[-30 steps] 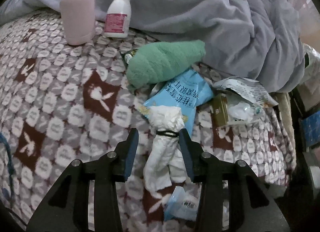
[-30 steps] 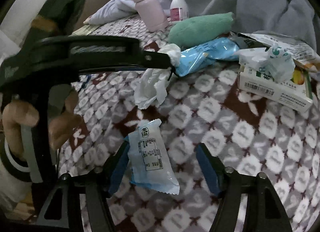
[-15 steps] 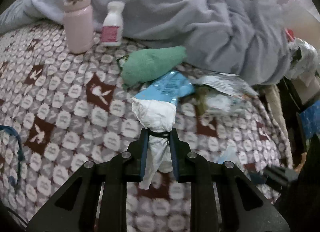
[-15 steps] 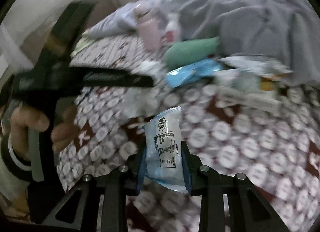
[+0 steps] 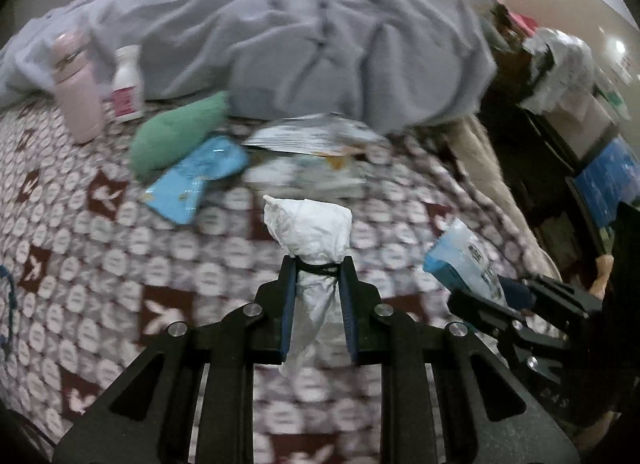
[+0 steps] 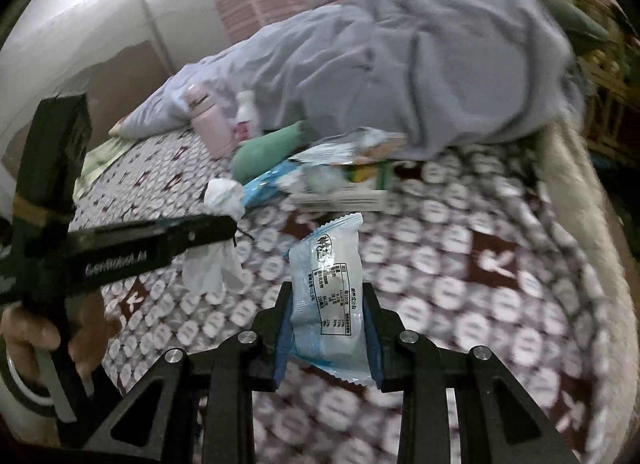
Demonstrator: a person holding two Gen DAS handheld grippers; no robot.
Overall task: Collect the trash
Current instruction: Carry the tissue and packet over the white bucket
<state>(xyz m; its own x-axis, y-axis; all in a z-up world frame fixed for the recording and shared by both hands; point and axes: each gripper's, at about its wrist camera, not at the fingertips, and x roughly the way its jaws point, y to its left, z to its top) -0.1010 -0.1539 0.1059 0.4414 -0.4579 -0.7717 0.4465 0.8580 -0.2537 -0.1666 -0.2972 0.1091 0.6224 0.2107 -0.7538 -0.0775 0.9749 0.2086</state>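
My left gripper (image 5: 317, 268) is shut on a crumpled white tissue wad (image 5: 310, 229) with a thin black band round it, held up off the patterned bed cover (image 5: 100, 264). My right gripper (image 6: 325, 292) is shut on a pale blue snack wrapper (image 6: 326, 276) with black print, also lifted clear of the bed. The right gripper with its wrapper (image 5: 466, 264) shows at the right of the left wrist view. In the right wrist view the left gripper and tissue wad (image 6: 222, 193) sit at the left, with a hand (image 6: 30, 334) on the handle.
Further back on the bed lie a blue wrapper (image 5: 192, 179), a green rolled cloth (image 5: 176, 135), a torn packet and flat box (image 5: 316, 139), a pink flask (image 5: 76, 83) and a white pill bottle (image 5: 127, 83). A grey duvet (image 5: 320, 35) is heaped behind. Cluttered furniture (image 5: 560, 75) stands right of the bed.
Both grippers closed on their pieces, the left on the tissue wad and the right on the pale blue wrapper. Both then lifted them off the bed and drew back.
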